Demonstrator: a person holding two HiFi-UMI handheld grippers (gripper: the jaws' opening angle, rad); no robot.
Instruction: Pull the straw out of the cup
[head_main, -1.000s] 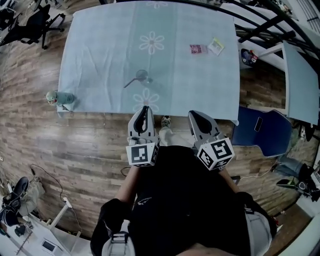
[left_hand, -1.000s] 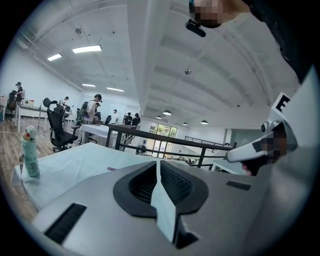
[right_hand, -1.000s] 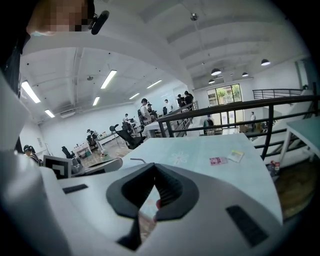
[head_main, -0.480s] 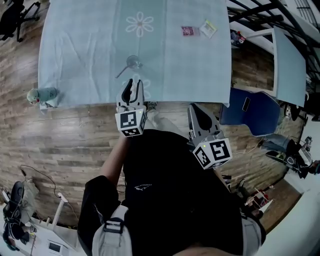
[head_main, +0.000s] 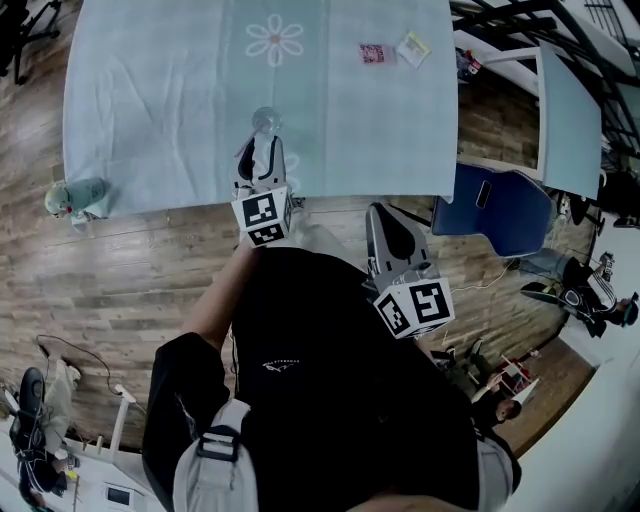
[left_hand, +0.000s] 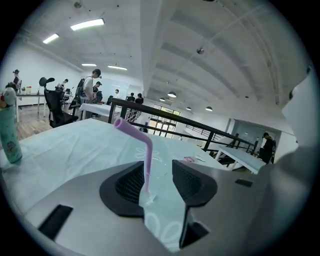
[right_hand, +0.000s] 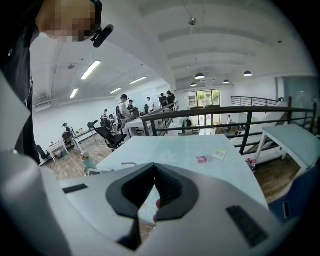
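Note:
A clear cup (head_main: 265, 120) stands on the pale blue flowered tablecloth (head_main: 150, 90) near the table's front edge. A purple bent straw (left_hand: 145, 150) rises from it. My left gripper (head_main: 258, 148) reaches over the table edge up to the cup. In the left gripper view the straw stands upright between the jaws of the left gripper (left_hand: 158, 172). Those jaws have just been opening, and the pads stay clear of the straw. My right gripper (head_main: 392, 232) hangs in front of the table beside the person's body, and the tips of the right gripper (right_hand: 154, 166) meet with nothing between them.
A teal bottle (head_main: 75, 195) stands at the table's front left corner. Two small cards (head_main: 375, 53) lie at the far right of the cloth. A blue chair (head_main: 500, 210) sits right of the table. Railings, desks and people fill the background.
My left gripper has gone forward from the person's body, over the table edge, to the cup, and its jaws have spread around the straw. The right gripper has barely shifted.

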